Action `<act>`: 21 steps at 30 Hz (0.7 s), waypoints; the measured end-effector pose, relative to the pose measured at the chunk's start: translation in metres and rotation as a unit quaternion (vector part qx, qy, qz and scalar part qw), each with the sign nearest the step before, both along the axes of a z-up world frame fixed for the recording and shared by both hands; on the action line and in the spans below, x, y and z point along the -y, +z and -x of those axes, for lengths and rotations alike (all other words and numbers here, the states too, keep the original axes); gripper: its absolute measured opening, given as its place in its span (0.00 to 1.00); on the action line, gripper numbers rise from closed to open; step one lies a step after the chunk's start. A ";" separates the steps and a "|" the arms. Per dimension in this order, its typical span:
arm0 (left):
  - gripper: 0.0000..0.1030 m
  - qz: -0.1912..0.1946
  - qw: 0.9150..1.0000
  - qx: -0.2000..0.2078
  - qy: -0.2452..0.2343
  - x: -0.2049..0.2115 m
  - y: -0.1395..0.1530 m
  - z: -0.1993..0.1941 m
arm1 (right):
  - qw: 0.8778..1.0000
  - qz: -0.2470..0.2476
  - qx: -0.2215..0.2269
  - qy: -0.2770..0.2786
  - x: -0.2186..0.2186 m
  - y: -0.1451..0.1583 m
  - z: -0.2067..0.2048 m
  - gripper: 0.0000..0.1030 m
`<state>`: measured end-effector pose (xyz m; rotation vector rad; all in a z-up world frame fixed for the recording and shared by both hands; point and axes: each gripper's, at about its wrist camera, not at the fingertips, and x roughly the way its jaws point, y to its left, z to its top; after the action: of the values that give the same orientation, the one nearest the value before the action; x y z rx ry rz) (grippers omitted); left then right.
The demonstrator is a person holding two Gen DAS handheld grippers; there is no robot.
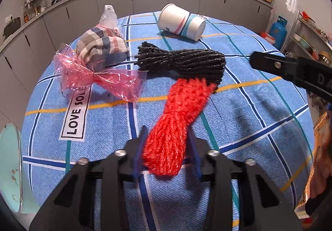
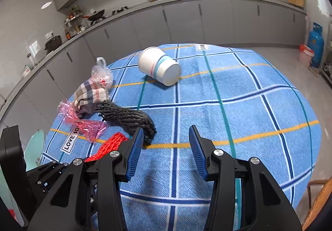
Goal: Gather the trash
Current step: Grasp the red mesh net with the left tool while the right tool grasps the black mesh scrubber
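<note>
- Our left claw [image 1: 167,141] squeezes the red rope bundle [image 1: 176,123] at the table's near edge.
- Our right claw [image 2: 166,143] hangs released over the blue checked tablecloth [image 2: 238,110].
- Black rope bundle [image 1: 182,61], pink wrapper [image 1: 99,79] and tipped paper cup [image 1: 181,22] lie farther back.

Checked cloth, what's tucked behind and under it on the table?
Behind the checked cloth a clear plastic bag sticks up; pink cellophane pokes out beneath its front. Anything further under the cloth is covered.
</note>
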<state>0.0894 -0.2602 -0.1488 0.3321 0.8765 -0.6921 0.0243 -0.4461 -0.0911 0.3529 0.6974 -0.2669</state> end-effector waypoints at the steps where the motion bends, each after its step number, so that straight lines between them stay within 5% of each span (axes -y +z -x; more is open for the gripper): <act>1: 0.27 0.000 1.000 0.001 -0.001 0.000 0.000 0.000 | 1.000 -0.002 -0.001 0.007 -0.001 0.000 -0.003 0.45; 12: 0.22 0.021 1.000 0.010 -0.008 -0.045 0.018 0.012 | 0.997 -0.017 -0.018 0.070 0.000 -0.005 -0.041 0.47; 21: 0.22 0.058 0.994 0.023 0.089 -0.121 0.046 -0.005 | 0.988 -0.004 -0.047 0.147 -0.011 -0.017 -0.093 0.54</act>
<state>0.0946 -0.1388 -0.1026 0.1633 0.8082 -0.5654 0.1169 -0.4352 -0.1086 0.2407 0.8338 -0.0001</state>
